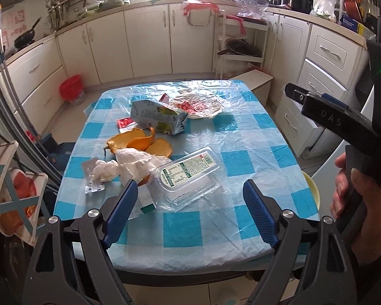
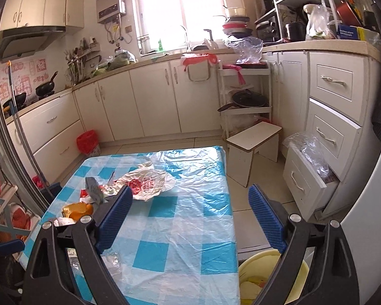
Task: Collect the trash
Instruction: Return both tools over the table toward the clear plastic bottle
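While most of the trash lies on the table [image 1: 241, 137], the task looks only begun:

- The table with the blue checked cloth carries all the trash in its left half; its right half is bare.
- The yellow bucket [image 2: 296, 267] stands on the floor by the table's near right corner, with some scraps already inside, so I judge a little is collected.
- The crumpled plastic bag [image 1: 198, 105] lies toward the far edge, the carton [image 1: 156, 115] just beside it.
- The clear plastic box [image 1: 188, 178] is nearest the near edge.
- The orange peel [image 1: 137, 142] touches the white tissues [image 1: 122, 165].
- The left gripper [image 1: 188, 211] has its jaws wide apart, empty, above the box.
- The right gripper [image 2: 190, 218] is also wide apart, holding nothing.
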